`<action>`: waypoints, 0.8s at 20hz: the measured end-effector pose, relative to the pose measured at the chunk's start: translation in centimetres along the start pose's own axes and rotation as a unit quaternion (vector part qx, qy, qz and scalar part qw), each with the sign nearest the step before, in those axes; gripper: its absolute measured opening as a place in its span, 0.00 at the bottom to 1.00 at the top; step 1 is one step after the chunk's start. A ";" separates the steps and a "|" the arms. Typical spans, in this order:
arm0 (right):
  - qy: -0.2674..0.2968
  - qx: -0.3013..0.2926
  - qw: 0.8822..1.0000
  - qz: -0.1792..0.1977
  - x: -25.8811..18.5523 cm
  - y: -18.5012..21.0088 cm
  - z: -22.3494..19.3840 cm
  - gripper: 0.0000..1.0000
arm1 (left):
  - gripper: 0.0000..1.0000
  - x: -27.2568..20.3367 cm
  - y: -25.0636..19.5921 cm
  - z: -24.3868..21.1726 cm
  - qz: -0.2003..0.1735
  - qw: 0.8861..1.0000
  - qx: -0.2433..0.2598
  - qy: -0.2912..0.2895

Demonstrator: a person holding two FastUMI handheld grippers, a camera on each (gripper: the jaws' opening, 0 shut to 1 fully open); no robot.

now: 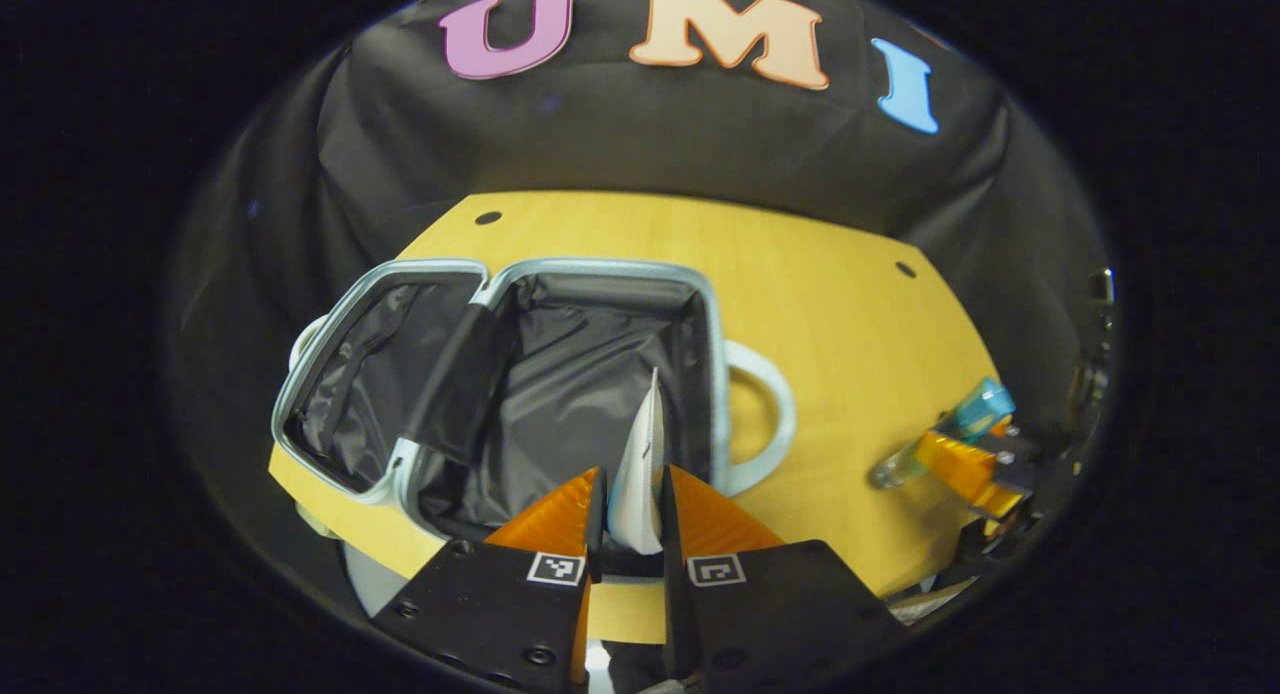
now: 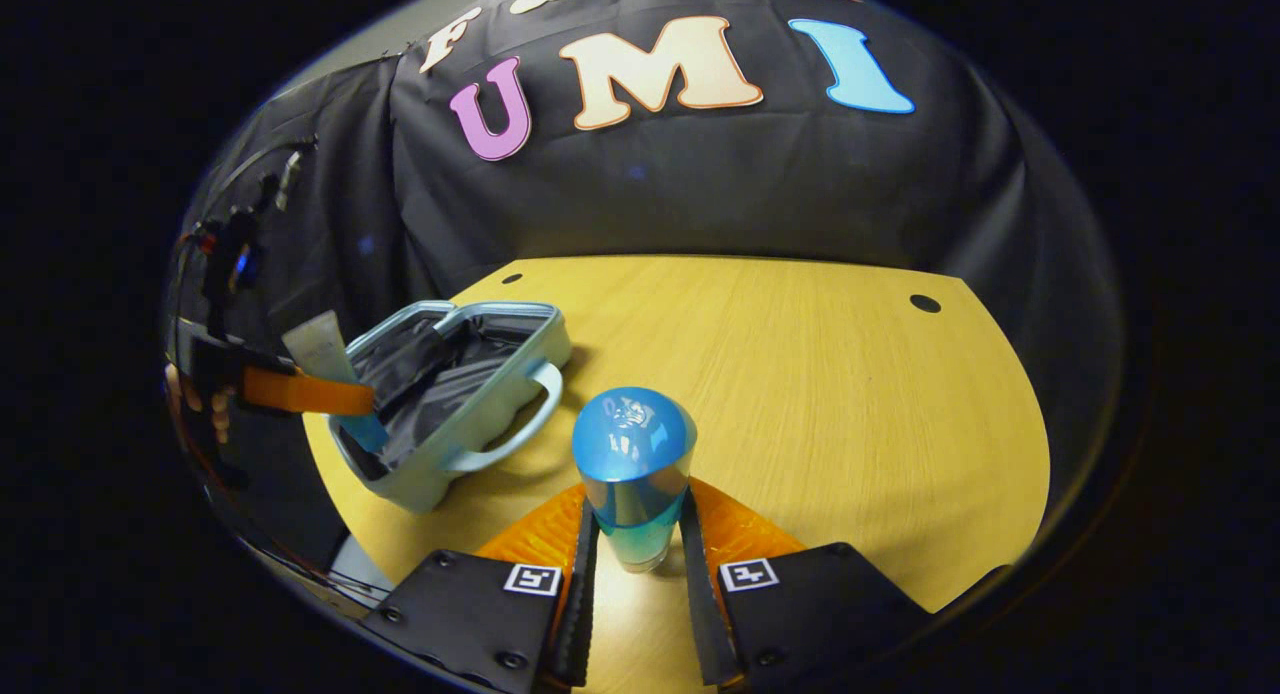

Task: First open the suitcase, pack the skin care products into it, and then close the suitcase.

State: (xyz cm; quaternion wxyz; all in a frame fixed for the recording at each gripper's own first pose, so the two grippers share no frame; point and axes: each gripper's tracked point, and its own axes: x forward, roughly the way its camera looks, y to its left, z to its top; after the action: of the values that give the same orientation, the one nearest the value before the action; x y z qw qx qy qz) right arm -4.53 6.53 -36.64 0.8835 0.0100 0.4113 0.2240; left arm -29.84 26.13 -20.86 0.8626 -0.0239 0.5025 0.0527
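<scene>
While the left gripper (image 1: 632, 519) pinches a white tube (image 1: 640, 464) above the open suitcase (image 1: 500, 394), the right gripper (image 2: 634, 544) squeezes a blue-capped bottle (image 2: 633, 474) over the table (image 2: 800, 394) — well apart from the case. A loose grip could drop either — the tube might miss the rim.

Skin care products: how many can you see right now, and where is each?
2. A white tube is clamped in the left gripper over the open suitcase. A blue-capped bottle is clamped in the right gripper above the table. The suitcase's dark lining could hide others.
</scene>
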 end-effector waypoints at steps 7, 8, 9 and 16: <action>0.020 0.070 0.997 0.040 -1.0 5.9 2.8 0.43 | 0.23 4.0 5.5 -1.1 0.005 0.997 0.002 0.071; 0.024 0.071 0.996 0.048 -1.1 6.9 3.1 0.43 | 0.23 4.6 5.8 -1.4 0.002 0.996 0.001 0.084; 0.027 0.071 0.996 0.054 -0.9 7.9 3.4 0.41 | 0.23 5.4 5.9 -1.5 -0.004 0.996 0.002 0.091; 0.064 0.088 0.987 0.115 0.7 15.5 3.9 0.41 | 0.23 9.2 6.7 -1.1 -0.032 0.992 0.020 0.117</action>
State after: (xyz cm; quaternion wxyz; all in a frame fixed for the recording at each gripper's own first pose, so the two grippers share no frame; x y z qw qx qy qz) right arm -7.23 21.42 -31.45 0.8193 0.1202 0.4813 0.2876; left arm -27.09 33.28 -29.30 0.7997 -0.0285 0.5996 0.0117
